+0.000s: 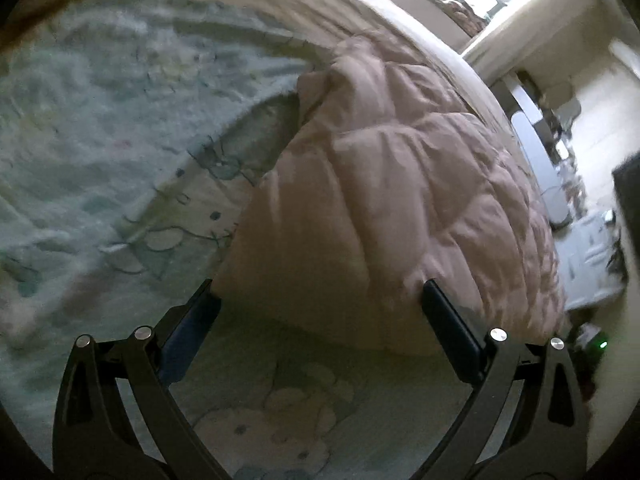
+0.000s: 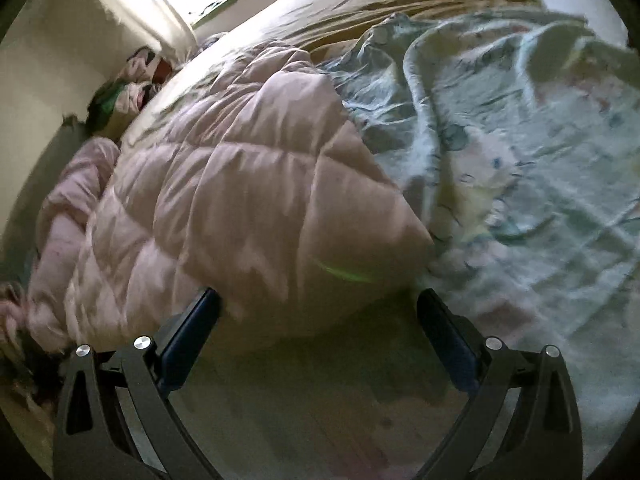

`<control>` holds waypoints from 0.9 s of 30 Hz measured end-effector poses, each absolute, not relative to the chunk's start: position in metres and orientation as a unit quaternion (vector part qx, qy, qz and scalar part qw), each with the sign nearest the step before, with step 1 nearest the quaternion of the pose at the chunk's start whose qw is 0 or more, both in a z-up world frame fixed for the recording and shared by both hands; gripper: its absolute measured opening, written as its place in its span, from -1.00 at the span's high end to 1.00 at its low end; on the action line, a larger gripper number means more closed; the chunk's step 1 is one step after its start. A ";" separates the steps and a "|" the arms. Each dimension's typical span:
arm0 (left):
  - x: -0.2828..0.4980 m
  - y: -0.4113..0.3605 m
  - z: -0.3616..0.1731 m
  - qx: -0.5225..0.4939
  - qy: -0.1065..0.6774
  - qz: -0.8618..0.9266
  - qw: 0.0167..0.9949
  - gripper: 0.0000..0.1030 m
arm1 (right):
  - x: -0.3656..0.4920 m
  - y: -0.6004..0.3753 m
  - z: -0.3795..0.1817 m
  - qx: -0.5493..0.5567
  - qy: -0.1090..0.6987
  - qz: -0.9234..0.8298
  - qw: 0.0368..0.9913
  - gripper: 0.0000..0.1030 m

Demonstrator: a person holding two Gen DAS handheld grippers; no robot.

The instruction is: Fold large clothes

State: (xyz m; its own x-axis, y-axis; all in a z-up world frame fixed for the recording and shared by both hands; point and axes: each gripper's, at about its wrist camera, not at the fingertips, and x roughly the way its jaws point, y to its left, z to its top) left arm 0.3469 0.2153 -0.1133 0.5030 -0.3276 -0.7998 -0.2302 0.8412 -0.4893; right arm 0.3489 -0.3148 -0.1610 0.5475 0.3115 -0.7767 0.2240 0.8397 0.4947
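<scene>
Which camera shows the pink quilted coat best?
The right wrist view: the coat stretches across its left half with its quilting lit and a rounded end near the open jaws. The left wrist view shows it darker and more bunched.

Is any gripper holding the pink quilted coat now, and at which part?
Nothing is held. Left gripper and right gripper are both open, near the pink quilted coat.
</scene>
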 end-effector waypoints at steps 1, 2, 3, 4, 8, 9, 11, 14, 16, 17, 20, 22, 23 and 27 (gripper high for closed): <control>0.350 0.218 -0.118 -0.295 0.496 -0.031 0.816 -0.82 | 0.353 -0.316 -0.163 0.294 0.474 0.030 0.829 -0.92; 0.353 0.220 -0.122 -0.309 0.496 -0.034 0.811 -0.82 | 0.359 -0.318 -0.167 0.311 0.474 0.034 0.823 -0.92; 0.356 0.222 -0.126 -0.329 0.496 -0.040 0.803 -0.82 | 0.365 -0.319 -0.170 0.329 0.474 0.033 0.816 -0.92; 0.360 0.225 -0.132 -0.354 0.494 -0.048 0.793 -0.82 | 0.368 -0.320 -0.172 0.340 0.473 0.033 0.812 -0.92; 0.372 0.226 -0.143 -0.382 0.492 -0.054 0.780 -0.84 | 0.384 -0.327 -0.183 0.388 0.474 0.029 0.790 -0.92; 0.375 0.226 -0.144 -0.385 0.492 -0.056 0.779 -0.84 | 0.386 -0.329 -0.186 0.398 0.473 0.029 0.786 -0.92; 0.380 0.224 -0.146 -0.389 0.489 -0.056 0.779 -0.84 | 0.392 -0.334 -0.192 0.420 0.467 0.034 0.777 -0.92; 0.386 0.223 -0.148 -0.387 0.479 -0.055 0.786 -0.84 | 0.394 -0.335 -0.194 0.419 0.455 0.044 0.784 -0.82; 0.388 0.221 -0.148 -0.385 0.473 -0.048 0.791 -0.80 | 0.395 -0.332 -0.192 0.412 0.451 0.046 0.790 -0.57; 0.388 0.219 -0.144 -0.377 0.471 -0.044 0.796 -0.64 | 0.395 -0.331 -0.189 0.408 0.449 0.049 0.794 -0.46; 0.392 0.204 -0.122 -0.323 0.459 -0.045 0.826 -0.09 | 0.397 -0.323 -0.173 0.375 0.438 0.063 0.815 0.03; 0.394 0.192 -0.107 -0.272 0.460 -0.043 0.844 0.11 | 0.397 -0.312 -0.156 0.323 0.437 0.060 0.837 0.25; 0.395 0.188 -0.100 -0.250 0.458 -0.042 0.852 0.21 | 0.396 -0.304 -0.144 0.290 0.435 0.055 0.851 0.28; 0.391 0.170 -0.065 -0.182 0.432 -0.041 0.882 0.36 | 0.385 -0.260 -0.095 0.143 0.407 0.041 0.901 0.45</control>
